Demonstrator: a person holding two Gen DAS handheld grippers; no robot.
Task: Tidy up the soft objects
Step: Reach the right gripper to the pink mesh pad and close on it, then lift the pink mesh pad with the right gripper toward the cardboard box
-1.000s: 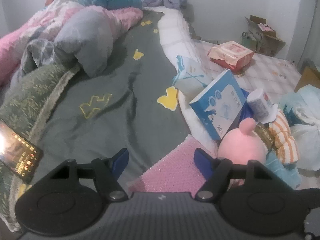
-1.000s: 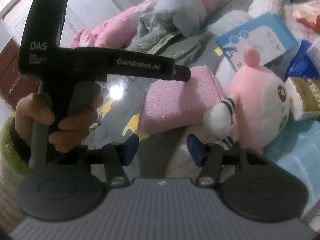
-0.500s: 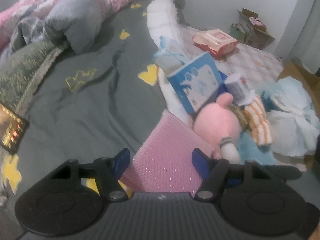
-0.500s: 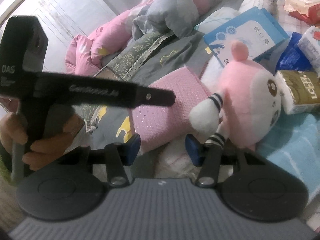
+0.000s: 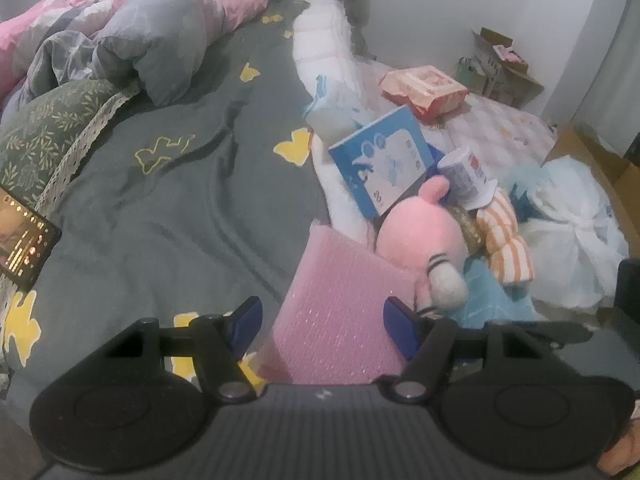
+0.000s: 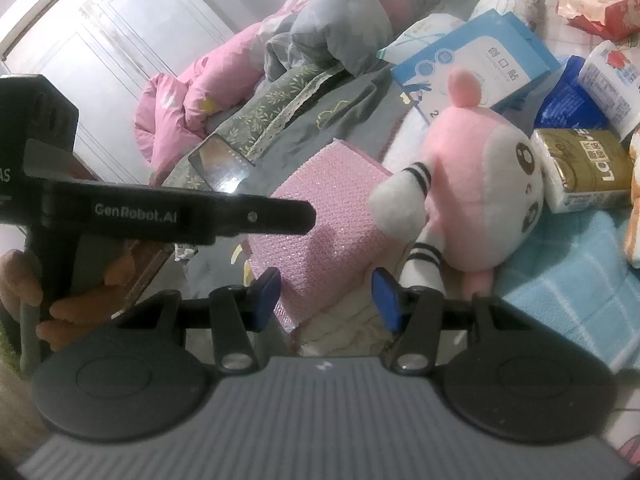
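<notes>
A pink textured pad [image 5: 344,292] lies at the edge of the grey bedsheet [image 5: 160,216]. My left gripper [image 5: 324,324] hovers over it, open, with the pad showing between the blue fingertips [image 5: 248,320] and a gap on the left side. A pink and white plush toy [image 5: 420,236] leans against the pad's right side. From the right wrist view, my right gripper [image 6: 326,298] is open and low before the pad [image 6: 324,216] and the plush [image 6: 480,184]. The left gripper's black body [image 6: 160,216], held by a hand, reaches over the pad.
A blue box [image 5: 384,164], a gold tissue pack [image 6: 584,164], an orange striped towel [image 5: 508,240] and a light blue towel [image 6: 568,280] crowd around the plush. A phone [image 5: 24,236] lies at the left. A bunched quilt [image 5: 140,32] fills the bed's far side. White bags [image 5: 572,240] sit at the right.
The left wrist view has closed in on the pink pad, which now fills the space between its jaws. In the right wrist view the pad and plush have come nearer.
</notes>
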